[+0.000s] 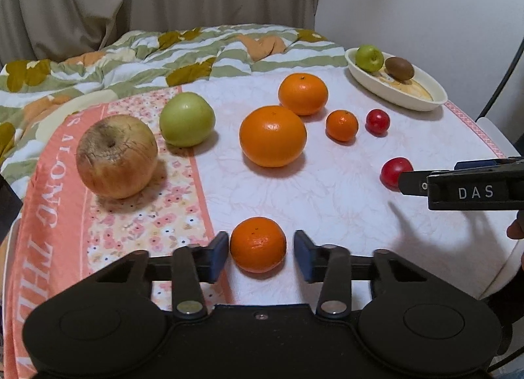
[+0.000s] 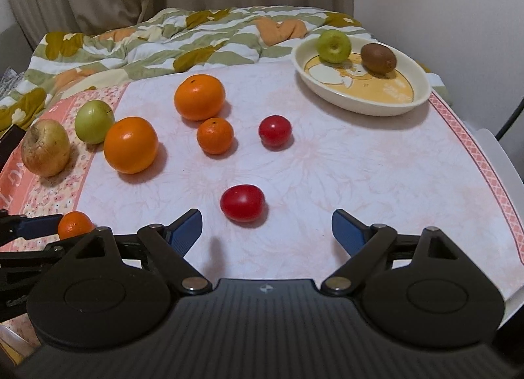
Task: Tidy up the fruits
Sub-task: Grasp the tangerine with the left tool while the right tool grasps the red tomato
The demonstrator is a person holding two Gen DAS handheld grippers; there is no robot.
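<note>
Pink flowered counter (image 2: 327,166) with fruits, both tools spread.
Left tool (image 1: 261,253) stands around a small mandarin (image 1: 258,244), fingers not touching it; right tool (image 2: 267,231) is wide, a red tomato (image 2: 242,202) just ahead. Farther lie oranges (image 1: 272,136), apples (image 1: 117,156), then a cream dish (image 2: 360,102) holding a green apple (image 2: 334,46) and a kiwi (image 2: 378,57); behind, a bed quilt (image 1: 131,61).

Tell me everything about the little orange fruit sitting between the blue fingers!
The small round orange mandarin has shiny, dimpled peel with tiny dark specks on top. It sits upright on the pale pink flowered tablecloth, nearest of all the fruit. The left gripper is open around it: a blue pad stands on each side with a small gap, so neither touches it yet. Only the cloth touches it.
</note>
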